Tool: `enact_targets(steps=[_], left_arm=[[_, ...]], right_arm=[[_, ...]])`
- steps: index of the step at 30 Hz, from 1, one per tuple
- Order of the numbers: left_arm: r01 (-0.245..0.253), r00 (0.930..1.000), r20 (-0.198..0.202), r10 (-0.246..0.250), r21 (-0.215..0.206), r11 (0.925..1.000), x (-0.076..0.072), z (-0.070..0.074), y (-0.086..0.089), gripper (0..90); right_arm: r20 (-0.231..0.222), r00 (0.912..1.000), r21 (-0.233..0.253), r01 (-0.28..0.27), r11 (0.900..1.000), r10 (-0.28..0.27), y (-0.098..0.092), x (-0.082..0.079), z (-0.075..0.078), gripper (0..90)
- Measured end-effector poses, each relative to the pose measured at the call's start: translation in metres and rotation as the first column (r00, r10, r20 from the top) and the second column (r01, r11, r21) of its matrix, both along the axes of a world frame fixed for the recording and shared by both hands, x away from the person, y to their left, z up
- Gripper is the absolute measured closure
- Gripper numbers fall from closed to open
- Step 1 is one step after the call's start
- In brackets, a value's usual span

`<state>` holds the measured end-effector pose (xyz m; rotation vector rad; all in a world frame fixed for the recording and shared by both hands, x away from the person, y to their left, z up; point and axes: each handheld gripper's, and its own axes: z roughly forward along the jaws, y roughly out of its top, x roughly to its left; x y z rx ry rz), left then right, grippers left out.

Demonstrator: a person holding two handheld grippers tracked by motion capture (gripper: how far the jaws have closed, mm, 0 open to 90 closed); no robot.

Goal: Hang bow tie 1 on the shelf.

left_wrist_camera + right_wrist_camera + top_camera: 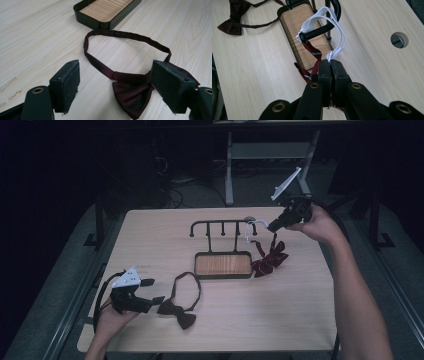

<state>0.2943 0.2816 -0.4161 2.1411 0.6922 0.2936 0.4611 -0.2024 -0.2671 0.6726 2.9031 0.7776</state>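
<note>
Light wood bench (280, 320) with a cable hole (399, 40), dark room; right hand-held gripper (329, 65) clamped on white elastic loop (337, 32) hooked over black rack (220, 226); left hand-held gripper (115, 82) wide open around dark bow tie (132, 96), near left.

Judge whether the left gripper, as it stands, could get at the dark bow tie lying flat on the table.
Probably yes. The left gripper is open, and the bow tie lies on the table just ahead, between its fingers. Nothing lies between them; the tray sits farther off.
</note>
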Motion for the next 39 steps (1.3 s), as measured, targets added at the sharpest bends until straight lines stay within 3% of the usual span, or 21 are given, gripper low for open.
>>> enact_targets(steps=[22,39], left_arm=[[0.005,1.0000,0.004,-0.005,-0.005,1.0000,-0.001,0.001,-0.001,23.6],[0.005,1.0000,0.004,-0.005,-0.001,1.0000,-0.001,0.001,-0.002,23.7]], right_arm=[[-0.025,0.9996,-0.008,0.012,1.000,-0.012,0.001,0.006,-0.009,84.0],[-0.050,0.9987,0.022,-0.006,1.000,0.007,-0.006,-0.006,-0.017,78.5]])
